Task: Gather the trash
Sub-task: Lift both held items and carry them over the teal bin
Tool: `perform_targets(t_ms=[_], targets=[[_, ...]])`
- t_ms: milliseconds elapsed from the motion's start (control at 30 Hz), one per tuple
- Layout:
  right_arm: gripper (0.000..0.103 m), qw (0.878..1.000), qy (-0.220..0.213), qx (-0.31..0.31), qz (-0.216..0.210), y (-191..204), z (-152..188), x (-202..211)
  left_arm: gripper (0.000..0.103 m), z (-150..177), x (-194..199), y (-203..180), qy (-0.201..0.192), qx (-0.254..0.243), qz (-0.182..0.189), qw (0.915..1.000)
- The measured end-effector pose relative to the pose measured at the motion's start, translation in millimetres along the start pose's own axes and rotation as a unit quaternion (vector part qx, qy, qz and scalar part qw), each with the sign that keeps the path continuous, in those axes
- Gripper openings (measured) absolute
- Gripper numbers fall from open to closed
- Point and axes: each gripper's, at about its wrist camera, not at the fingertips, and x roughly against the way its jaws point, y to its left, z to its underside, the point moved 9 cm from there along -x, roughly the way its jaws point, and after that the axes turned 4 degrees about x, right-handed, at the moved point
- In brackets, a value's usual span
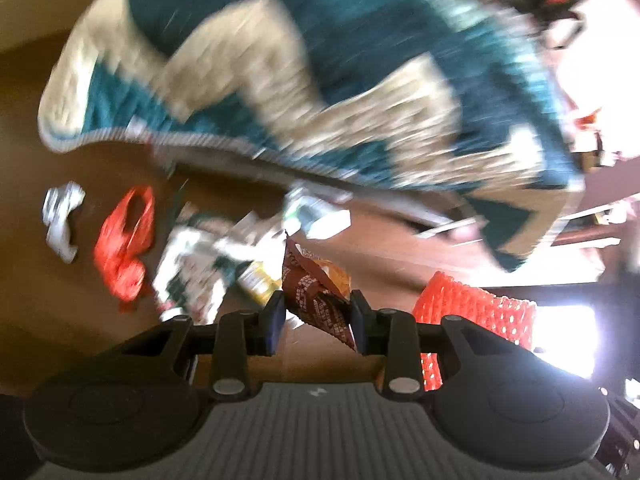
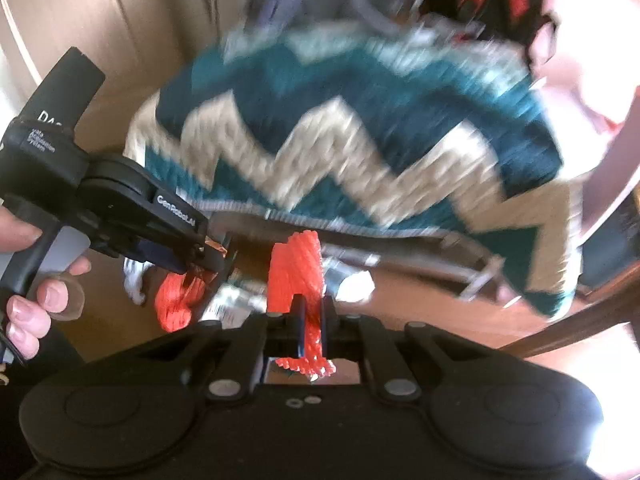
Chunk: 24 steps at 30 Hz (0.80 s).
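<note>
In the left wrist view my left gripper [image 1: 317, 309] is shut on a brown and orange snack wrapper [image 1: 316, 284], which stands up between the blue pads. A red foam net sleeve [image 1: 472, 312] hangs close on its right. The right wrist view shows my right gripper [image 2: 314, 328] shut on that red foam net [image 2: 294, 272], which rises above the fingers. The left gripper [image 2: 218, 258], held by a hand [image 2: 28, 312], is at the left of that view. Both views are blurred.
Below on the brown wooden floor [image 1: 60, 300] lie a crumpled white piece [image 1: 62, 216], a red plastic bag [image 1: 124, 244] and a heap of wrappers [image 1: 208, 256]. A teal and beige zigzag blanket [image 1: 320, 80] fills the upper part of both views.
</note>
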Motion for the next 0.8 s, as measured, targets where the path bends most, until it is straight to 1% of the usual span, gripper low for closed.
perform_targets(t_ms=[67, 167, 267, 333, 400, 500, 667, 800], targets=[[0.006, 1.0, -0.025, 0.0, 0.016, -10.6, -7.3, 32.3, 0.033, -0.5, 25.9, -23.5, -0.027, -0.023, 0.014, 0.9993], [0.006, 0.997, -0.064, -0.004, 0.041, -28.1, -17.4, 83.8, 0.033, 0.5, 65.1, -62.4, -0.061, -0.056, 0.041, 0.9957], [0.006, 0.993, -0.102, -0.013, 0.064, -48.0, -25.3, 131.7, 0.033, 4.8, 102.9, -104.6, -0.091, -0.092, 0.064, 0.9895], [0.006, 0.988, -0.127, -0.021, 0.081, -63.0, -30.0, 164.5, 0.033, 9.5, 126.9, -133.2, -0.111, -0.118, 0.082, 0.9834], [0.006, 0.983, -0.152, -0.026, 0.099, -77.1, -33.2, 193.2, 0.033, 14.9, 148.8, -162.4, -0.129, -0.142, 0.098, 0.9766], [0.006, 0.972, -0.194, -0.032, 0.132, -102.5, -38.8, 241.1, 0.033, 21.1, 181.4, -208.2, -0.153, -0.178, 0.122, 0.9643], [0.006, 0.946, -0.25, -0.062, 0.197, -156.5, -45.8, 315.5, 0.033, 32.7, 229.1, -292.5, -0.18, -0.238, 0.16, 0.9407], [0.006, 0.925, -0.279, -0.093, 0.241, -203.0, -46.9, 366.6, 0.033, 45.3, 261.9, -360.8, -0.191, -0.279, 0.2, 0.9197]])
